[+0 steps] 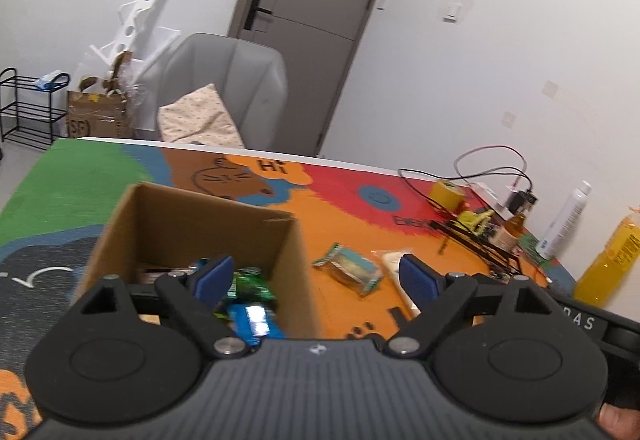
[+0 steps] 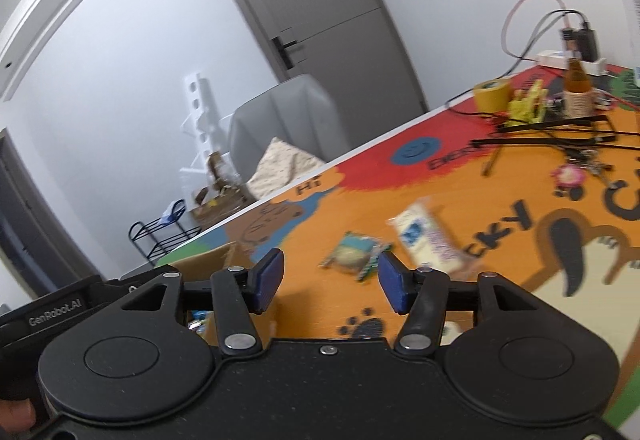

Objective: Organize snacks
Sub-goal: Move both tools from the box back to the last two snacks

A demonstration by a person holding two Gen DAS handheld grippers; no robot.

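snacks (image 1: 250, 294) | a few already in the box (image 1: 192, 224) | two packets (image 1: 352, 268) left on the mat | left gripper (image 1: 316, 276) and right gripper (image 2: 331, 280) both spread, empty

Cardboard box (image 1: 192, 236): near wall hidden behind the gripper body; contents partly concealed. White snack packet (image 2: 430, 238): motion-blurred, print unreadable. Yellow bottle (image 1: 608, 264): cropped at frame edge.

I see a box (image 1: 192, 224) of matt brown cardboard; glossy foil wrappers (image 1: 250, 314) inside it; a teal packet (image 1: 352, 268) in shiny film; a printed, faintly sheened mat on the desk (image 1: 344, 224); fingers (image 1: 214, 278) padded in matt blue rubber on black plastic.
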